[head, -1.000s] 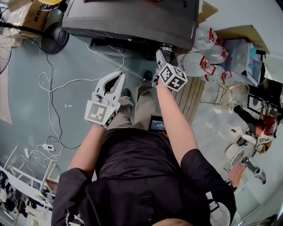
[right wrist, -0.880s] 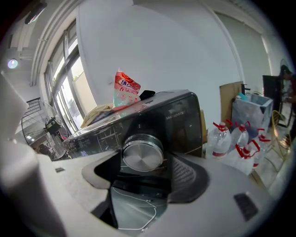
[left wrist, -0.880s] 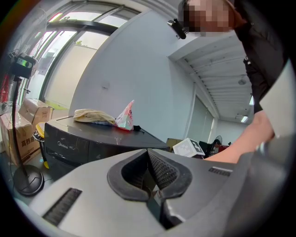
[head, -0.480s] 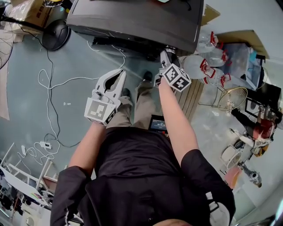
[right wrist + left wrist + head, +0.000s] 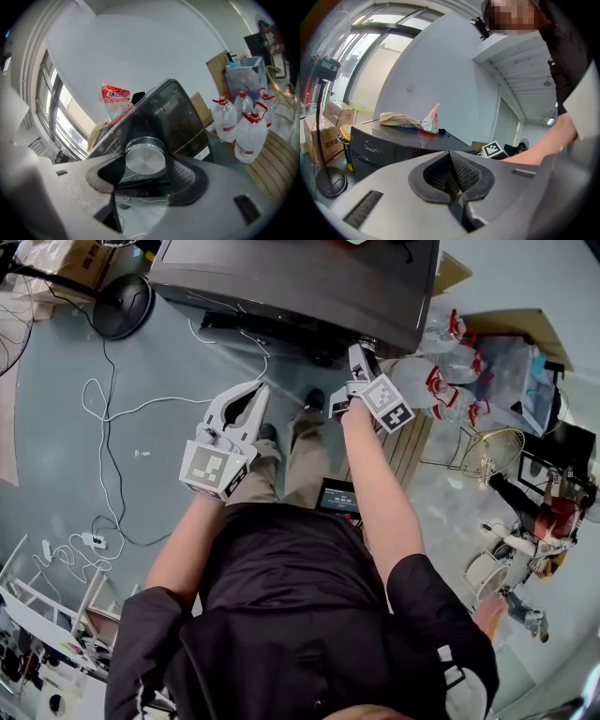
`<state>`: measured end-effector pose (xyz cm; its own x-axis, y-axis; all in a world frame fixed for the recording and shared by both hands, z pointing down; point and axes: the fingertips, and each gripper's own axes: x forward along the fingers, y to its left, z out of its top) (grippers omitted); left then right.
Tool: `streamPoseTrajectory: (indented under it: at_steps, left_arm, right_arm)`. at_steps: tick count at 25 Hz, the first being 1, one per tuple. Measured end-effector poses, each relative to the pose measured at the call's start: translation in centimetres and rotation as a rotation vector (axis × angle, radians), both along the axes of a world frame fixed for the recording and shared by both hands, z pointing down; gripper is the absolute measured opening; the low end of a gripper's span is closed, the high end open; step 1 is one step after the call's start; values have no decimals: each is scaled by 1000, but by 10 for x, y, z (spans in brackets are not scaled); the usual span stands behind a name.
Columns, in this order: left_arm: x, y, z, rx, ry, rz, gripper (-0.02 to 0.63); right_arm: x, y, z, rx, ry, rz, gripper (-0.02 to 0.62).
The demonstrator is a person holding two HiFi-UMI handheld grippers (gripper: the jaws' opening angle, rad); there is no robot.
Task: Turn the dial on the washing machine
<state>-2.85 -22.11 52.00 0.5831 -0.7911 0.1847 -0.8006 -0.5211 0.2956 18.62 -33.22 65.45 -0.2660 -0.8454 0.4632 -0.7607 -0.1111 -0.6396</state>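
Observation:
The dark washing machine [image 5: 300, 287] stands in front of me; its front panel also shows in the left gripper view [image 5: 379, 145]. In the right gripper view its round silver dial [image 5: 145, 158] sits between the two pads. My right gripper [image 5: 145, 164] has just been closing and is now shut on the dial. From the head view this gripper [image 5: 359, 354] reaches under the machine's front edge, and the dial itself is hidden there. My left gripper [image 5: 255, 390] hangs in the air well short of the machine, its tips [image 5: 452, 157] together, holding nothing.
Several water bottles with red caps [image 5: 450, 381] stand on a wooden pallet [image 5: 408, 442] right of the machine. A fan base [image 5: 122, 310] and white cables [image 5: 103, 418] lie on the floor at left. A red bag [image 5: 430, 119] and a cloth [image 5: 396, 119] rest on the machine's top.
The right gripper has rolled about its own axis while staying at the dial; its marker cube shows a different tilt. The left gripper has hardly moved.

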Motion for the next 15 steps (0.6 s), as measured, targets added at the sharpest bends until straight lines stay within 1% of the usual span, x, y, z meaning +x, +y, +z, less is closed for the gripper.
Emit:
streamPoseTrajectory:
  at_steps: [6, 15]
  left_arm:
    - [-1, 2, 2, -8, -3, -2, -3]
    - [13, 8, -4, -2, -1, 15, -3]
  right_arm:
    - [0, 0, 2, -6, -86, 4, 275]
    - [-2, 1, -1, -20, -212, 15, 275]
